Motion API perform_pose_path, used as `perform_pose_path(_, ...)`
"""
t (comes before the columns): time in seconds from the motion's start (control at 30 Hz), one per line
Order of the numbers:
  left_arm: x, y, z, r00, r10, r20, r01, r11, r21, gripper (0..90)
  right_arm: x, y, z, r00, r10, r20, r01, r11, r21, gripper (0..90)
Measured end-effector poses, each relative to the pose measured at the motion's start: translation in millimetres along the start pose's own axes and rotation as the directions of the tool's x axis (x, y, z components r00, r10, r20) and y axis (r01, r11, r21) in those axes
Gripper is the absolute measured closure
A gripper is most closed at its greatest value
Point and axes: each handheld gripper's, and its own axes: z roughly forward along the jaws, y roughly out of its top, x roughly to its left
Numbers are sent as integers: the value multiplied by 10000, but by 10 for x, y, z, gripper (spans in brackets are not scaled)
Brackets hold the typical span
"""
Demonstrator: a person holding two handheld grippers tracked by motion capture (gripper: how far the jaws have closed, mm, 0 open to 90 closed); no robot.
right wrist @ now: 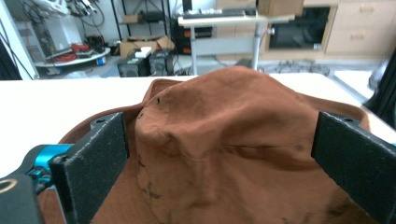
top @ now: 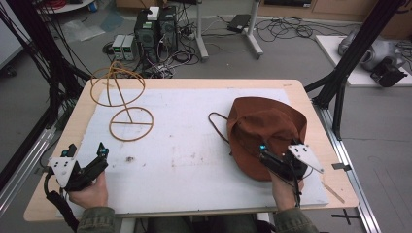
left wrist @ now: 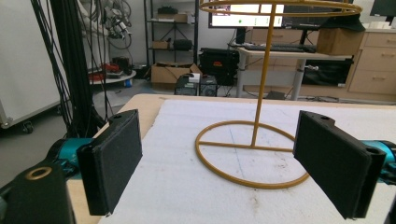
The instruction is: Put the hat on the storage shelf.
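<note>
In the high view we see the hat, brown and soft, lying at the right of the frame on the white mat, with its cord looping out to the left. The right gripper sits at the hat's near edge, lower right of the frame, held by the right hand. In the right gripper view the hat's crown rises in the centre, and the two jaws stand spread wide, one at each lower corner, on either side of the crown. Whether the pads touch the cloth we cannot tell for sure; they seem to rest just beside it, over the brim.

The left gripper hovers at the lower left of the high view, in the left hand, well apart from the hat. Its jaws are also spread, with nothing between them. In the left gripper view the stand, a gold wire thing with a ring base, upright post and a ring on top, lies ahead in the middle of the frame, beyond the jaws. In the high view the stand sits at the upper left on the mat.
</note>
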Motion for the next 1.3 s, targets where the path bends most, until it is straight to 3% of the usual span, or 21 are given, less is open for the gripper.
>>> perform_pose_path(0.13, -11, -4, 20, 10000, -53, 64, 53, 10000, 14, 158, 134, 62, 166, 9987, 363, 349, -379, 9981, 487, 33)
perform_pose_path(0.3, -13, -7, 34, 9999, -124, 111, 124, 9999, 11, 158, 261, 47, 387, 9958, -8, 913, -85, 9948, 1017, 33)
perform_pose_path(0.47, 4, -9, 33, 9997, -210, 120, 210, 9998, -22, 158, 237, 2, 517, 9919, 321, 1227, -502, 9878, 1475, 34)
perform_pose_path(0.83, 0, -13, 37, 9995, -258, 166, 258, 9997, -18, 158, 209, -163, 670, 9871, -80, 1600, -256, 9781, 2066, 34)
perform_pose_path(1.0, 6, -17, 41, 9989, -376, 296, 378, 9993, -48, 159, 173, -176, 729, 9840, 134, 1776, -517, 9758, 2127, 69)
perform_pose_path(1.13, 25, -22, 39, 9979, -552, 325, 555, 9984, -74, 163, 172, -197, 767, 9799, 113, 1992, -554, 9746, 2172, 343)
perform_pose_path(1.2, 30, -22, 37, 9979, -559, 318, 562, 9984, -81, 163, 167, -211, 786, 9767, 187, 2139, -682, 9716, 2264, 525)
perform_pose_path(1.3, 33, -22, 38, 9978, -568, 342, 571, 9983, -80, 163, 156, -226, 808, 9795, 314, 1990, -826, 9636, 2543, 794)
